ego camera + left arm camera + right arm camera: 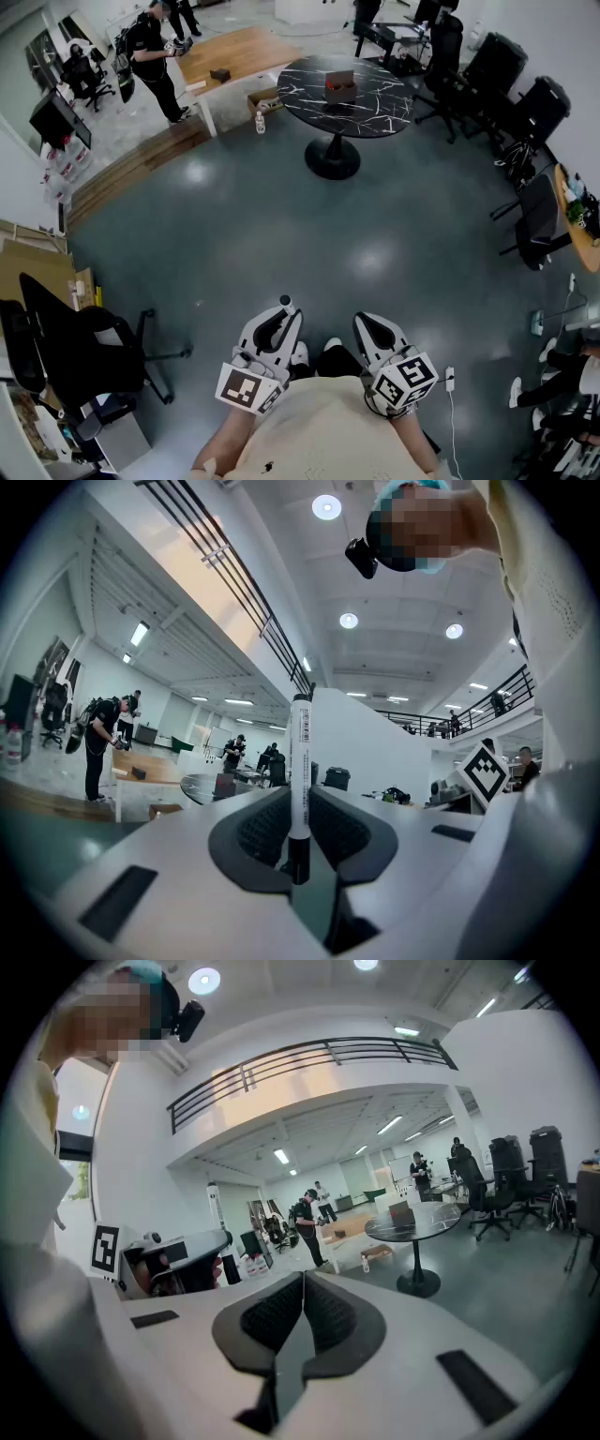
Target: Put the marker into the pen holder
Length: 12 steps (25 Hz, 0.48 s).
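A white marker (300,761) with a black end stands upright between the jaws of my left gripper (298,841), which is shut on it. In the head view the left gripper (279,323) is held close to the person's body, and the marker's tip (285,301) pokes out past the fingers. Beside it, my right gripper (368,330) is shut with nothing between its jaws, as the right gripper view (302,1309) confirms. Far ahead a round black marble table (375,108) carries a small brown box (339,86). I cannot make out a pen holder.
A black office chair (66,347) stands close at the left, next to cardboard (37,267). More chairs (525,108) line the right side. A person (155,56) stands by a wooden table (234,52) at the back left. A cable (450,394) lies on the grey floor.
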{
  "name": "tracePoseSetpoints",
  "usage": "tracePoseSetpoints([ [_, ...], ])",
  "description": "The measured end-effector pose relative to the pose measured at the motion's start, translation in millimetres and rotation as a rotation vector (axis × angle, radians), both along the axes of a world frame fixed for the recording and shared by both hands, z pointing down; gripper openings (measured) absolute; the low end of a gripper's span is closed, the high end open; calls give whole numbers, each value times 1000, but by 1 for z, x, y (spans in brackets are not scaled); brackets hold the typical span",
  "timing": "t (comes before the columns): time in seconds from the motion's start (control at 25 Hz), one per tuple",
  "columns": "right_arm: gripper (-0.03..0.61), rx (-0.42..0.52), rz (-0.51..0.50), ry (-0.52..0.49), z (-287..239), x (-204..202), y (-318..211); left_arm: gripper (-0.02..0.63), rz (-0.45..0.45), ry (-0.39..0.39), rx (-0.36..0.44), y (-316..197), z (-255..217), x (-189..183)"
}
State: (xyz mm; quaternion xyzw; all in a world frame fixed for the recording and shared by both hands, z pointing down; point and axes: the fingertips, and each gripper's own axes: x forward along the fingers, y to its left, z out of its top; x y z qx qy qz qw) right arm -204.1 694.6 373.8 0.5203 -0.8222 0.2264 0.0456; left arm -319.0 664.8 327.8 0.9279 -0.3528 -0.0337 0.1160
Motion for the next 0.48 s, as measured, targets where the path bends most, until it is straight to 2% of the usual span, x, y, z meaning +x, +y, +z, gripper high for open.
tracePoseSetpoints([
  [0.2, 18, -7, 17, 10, 2, 5, -16, 66, 15, -1, -2, -20, 4, 8],
  [0.48, 18, -43, 66, -30, 15, 40, -52, 66, 22, -11, 9, -55, 3, 37],
])
